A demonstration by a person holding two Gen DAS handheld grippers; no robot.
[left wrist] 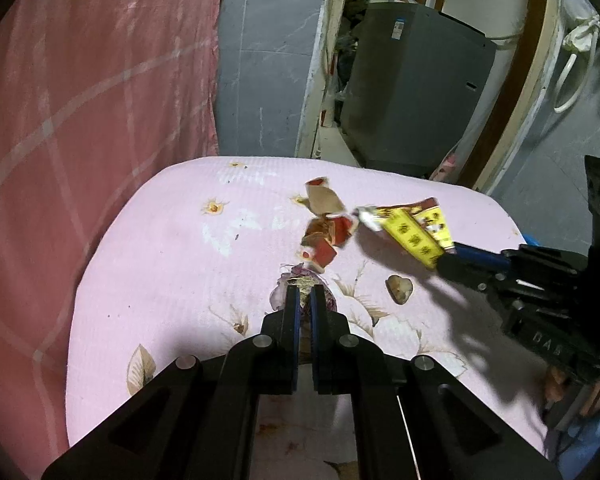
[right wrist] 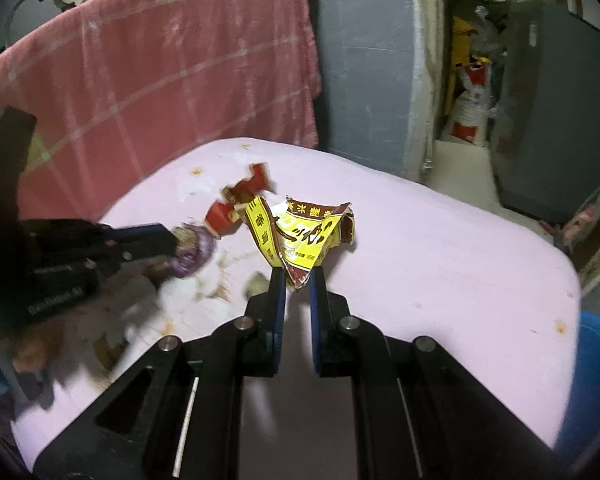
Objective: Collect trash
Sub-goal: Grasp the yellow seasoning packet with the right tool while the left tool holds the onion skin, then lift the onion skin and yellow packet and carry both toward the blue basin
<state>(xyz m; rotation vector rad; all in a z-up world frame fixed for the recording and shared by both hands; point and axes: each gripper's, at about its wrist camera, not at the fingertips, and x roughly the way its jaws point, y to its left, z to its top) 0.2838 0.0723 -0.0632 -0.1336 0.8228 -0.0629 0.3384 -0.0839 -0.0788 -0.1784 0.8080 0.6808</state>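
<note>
A pink flowered tabletop carries scattered trash. My left gripper is shut on a crumpled purple wrapper, held just above the cloth; the right wrist view shows this gripper coming in from the left with the purple wrapper at its tips. My right gripper is shut on the lower corner of a yellow and red snack bag, which stands lifted off the table. In the left wrist view the right gripper enters from the right with the yellow bag.
Torn red packets lie in the middle of the table, and a small brown lump lies nearer. A pink blanket hangs at the left. A grey appliance stands behind. A blue bin sits by the table's right edge.
</note>
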